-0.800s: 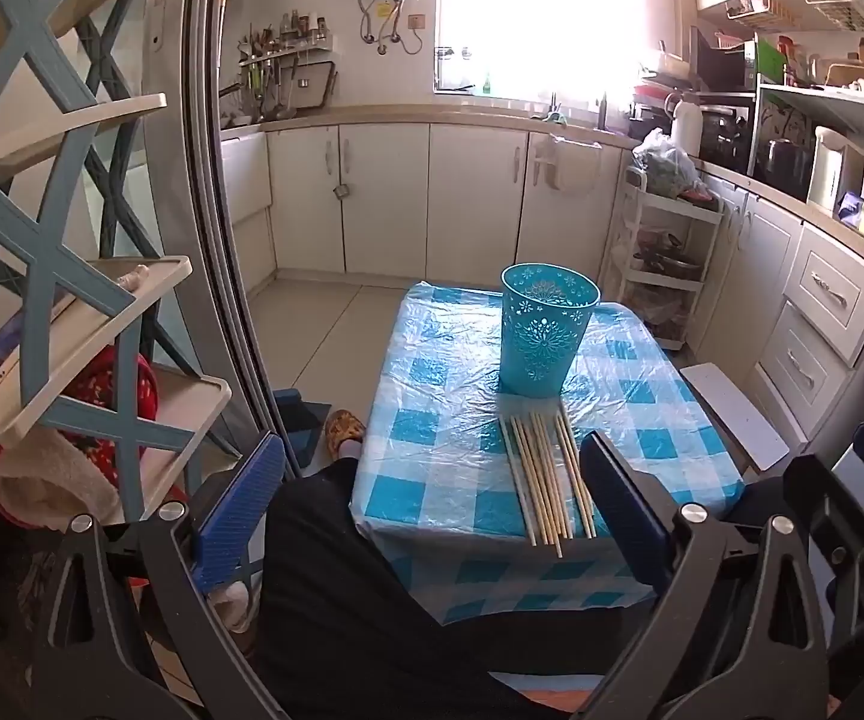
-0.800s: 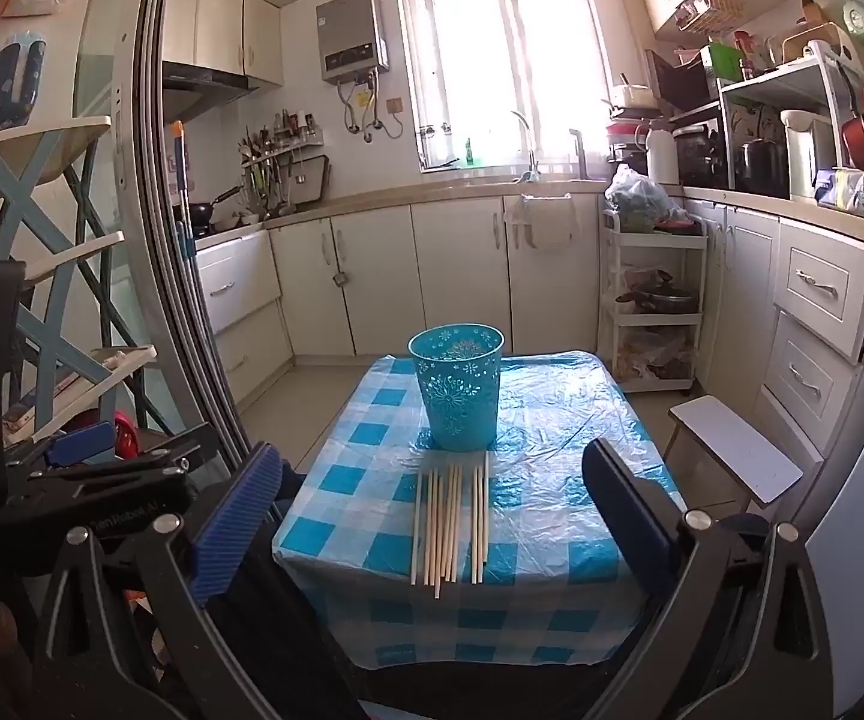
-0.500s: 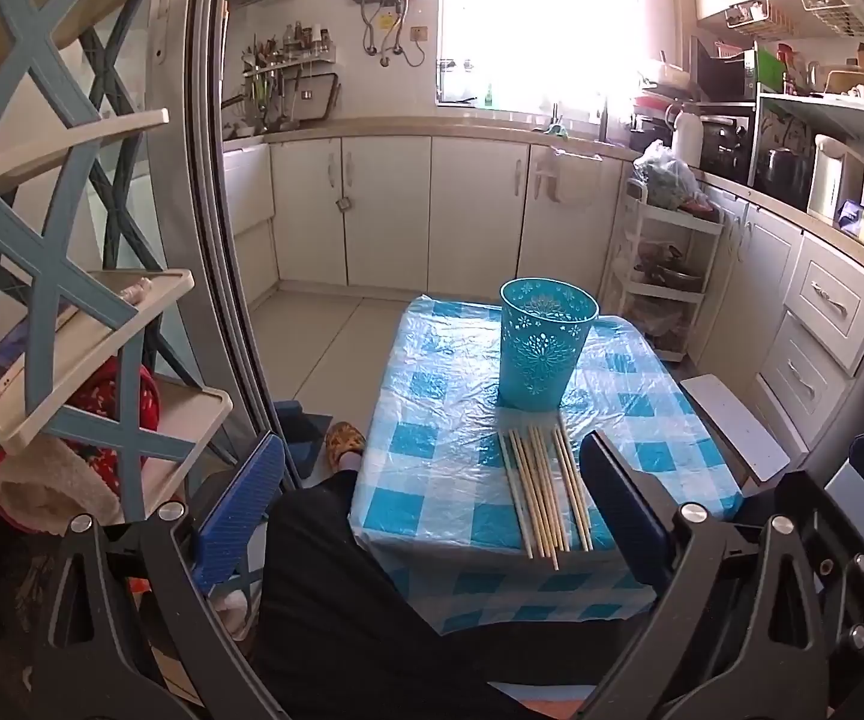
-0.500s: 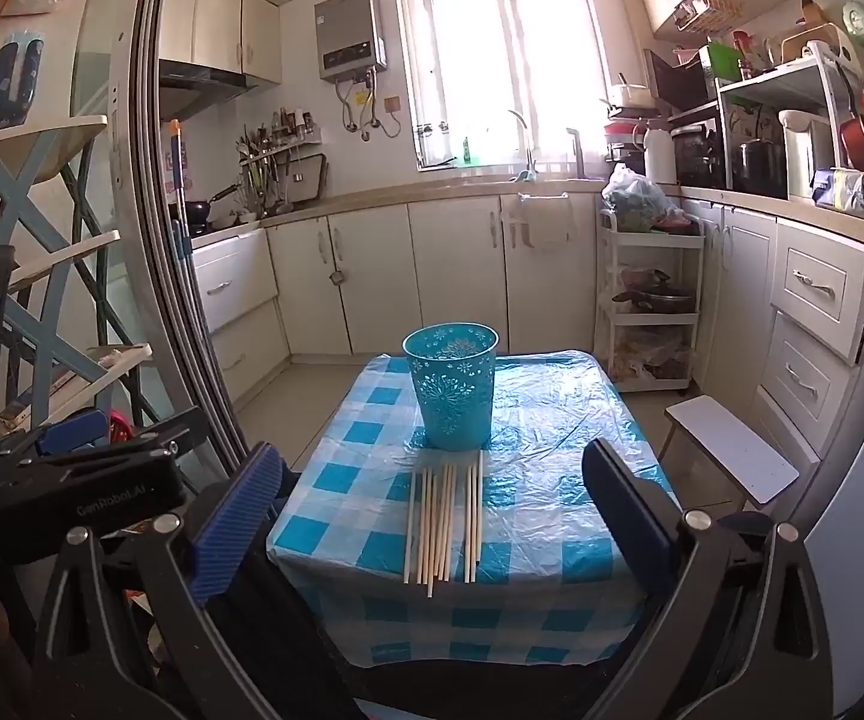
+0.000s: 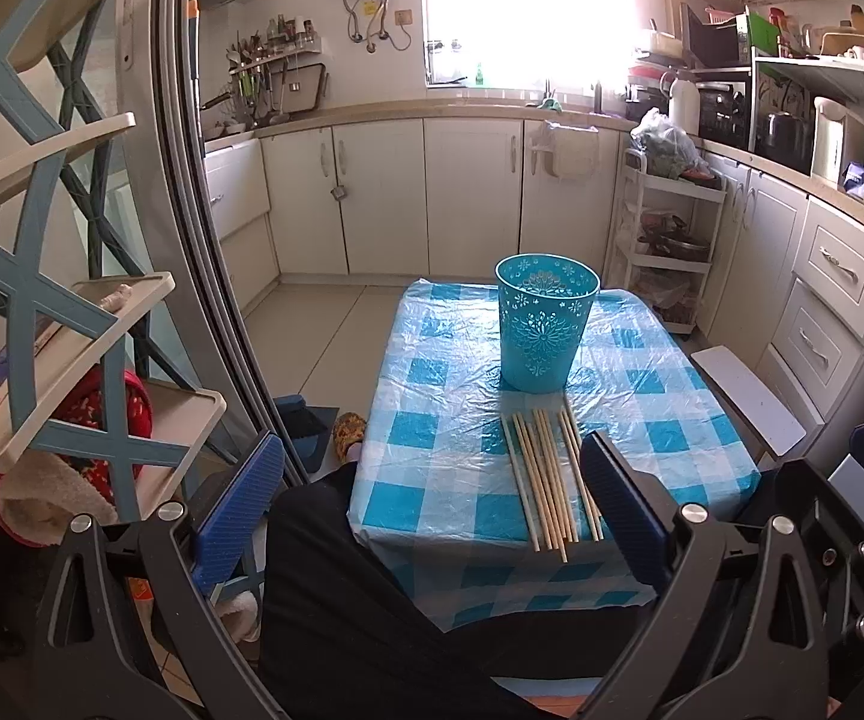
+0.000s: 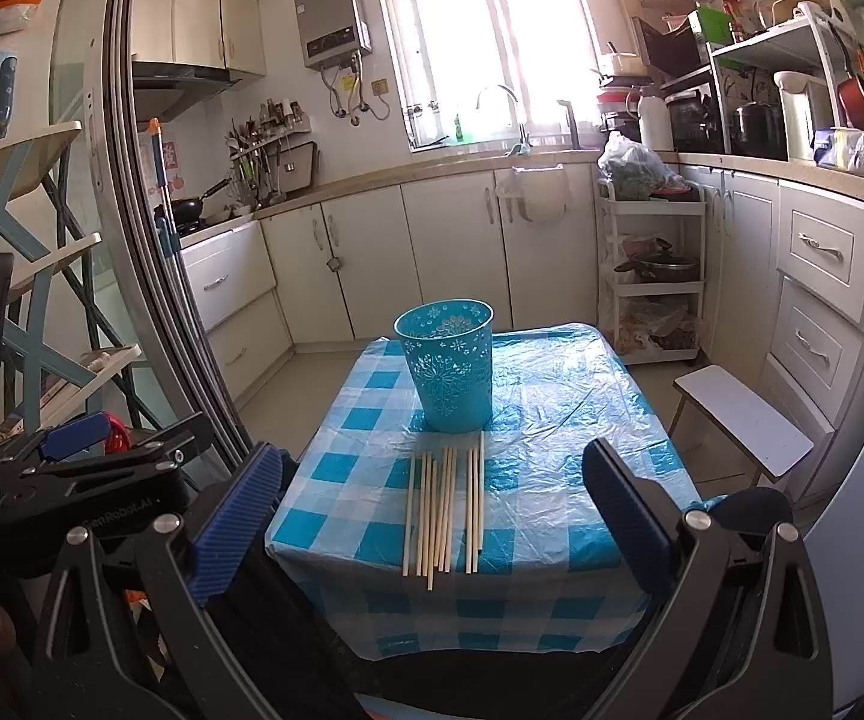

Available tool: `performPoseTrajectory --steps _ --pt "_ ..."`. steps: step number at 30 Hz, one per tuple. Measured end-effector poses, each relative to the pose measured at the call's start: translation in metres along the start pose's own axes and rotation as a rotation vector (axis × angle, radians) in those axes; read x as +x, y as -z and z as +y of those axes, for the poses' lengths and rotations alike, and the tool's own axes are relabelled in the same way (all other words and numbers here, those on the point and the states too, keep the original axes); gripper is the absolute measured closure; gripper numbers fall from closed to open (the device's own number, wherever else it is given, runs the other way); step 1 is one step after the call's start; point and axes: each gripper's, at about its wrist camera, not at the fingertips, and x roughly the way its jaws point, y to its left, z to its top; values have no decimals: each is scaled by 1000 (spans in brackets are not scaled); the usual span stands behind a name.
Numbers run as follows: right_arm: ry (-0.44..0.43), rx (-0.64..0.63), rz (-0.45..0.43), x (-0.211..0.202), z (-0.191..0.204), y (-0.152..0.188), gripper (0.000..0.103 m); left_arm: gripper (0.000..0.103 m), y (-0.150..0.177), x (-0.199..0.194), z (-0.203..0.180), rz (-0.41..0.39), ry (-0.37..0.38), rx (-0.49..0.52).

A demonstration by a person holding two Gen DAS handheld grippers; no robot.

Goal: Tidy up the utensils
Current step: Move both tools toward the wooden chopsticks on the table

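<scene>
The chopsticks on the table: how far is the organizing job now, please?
Nothing looks done yet. All the chopsticks lie in a loose row on the checked tablecloth, in front of the blue basket, which shows nothing standing in it. Nothing is in hand: the left hand-held gripper and the right hand-held gripper are both open and empty. Left: presumably moving every chopstick into the basket.

Both wrist views, facing table, chopsticks
</scene>
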Motion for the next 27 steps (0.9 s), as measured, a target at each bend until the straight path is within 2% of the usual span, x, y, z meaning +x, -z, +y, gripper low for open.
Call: performPoseTrajectory --steps 17,27 --pt "-10 8 68 23 -6 -2 7 8 -1 28 -1 54 -3 -5" --pt "-36 24 175 66 -15 -4 7 7 -1 67 1 125 -15 -17"
